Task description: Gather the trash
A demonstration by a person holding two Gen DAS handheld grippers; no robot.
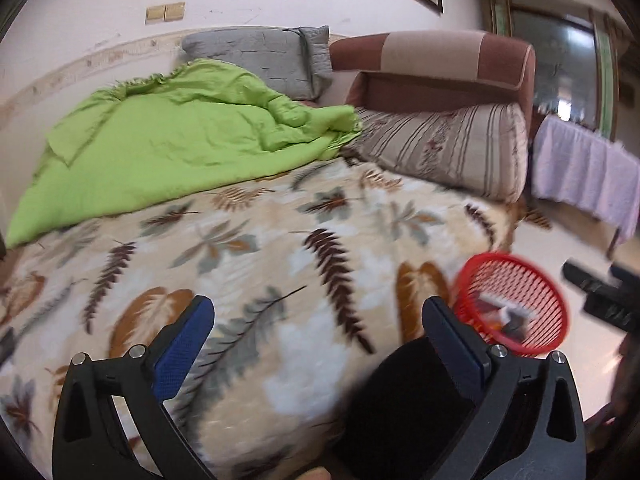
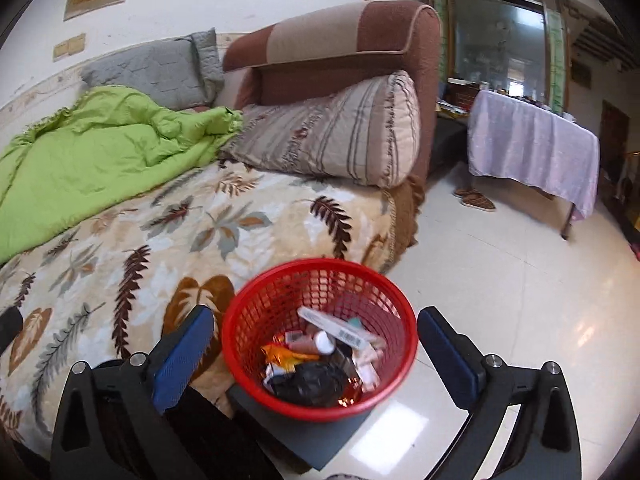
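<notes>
Pale floor tiles (image 2: pixel 500 280) carry a red basket (image 2: pixel 256 320) beside the leaf-print bed (image 2: pixel 120 248); both tongs (image 1: pixel 320 320) (image 2: pixel 316 332) gape wide, empty.

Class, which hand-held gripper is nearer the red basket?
Right. The right hand-held gripper hangs open just over the red basket; the left hand-held gripper is above the bed beside it.

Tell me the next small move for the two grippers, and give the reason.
Probably sweep both views across the bed for leftover trash. The left gripper and right gripper are open with nothing held, the red basket beside the bed already holds wrappers and small bottles, and no loose trash shows on the leaf-print blanket in either view.
</notes>
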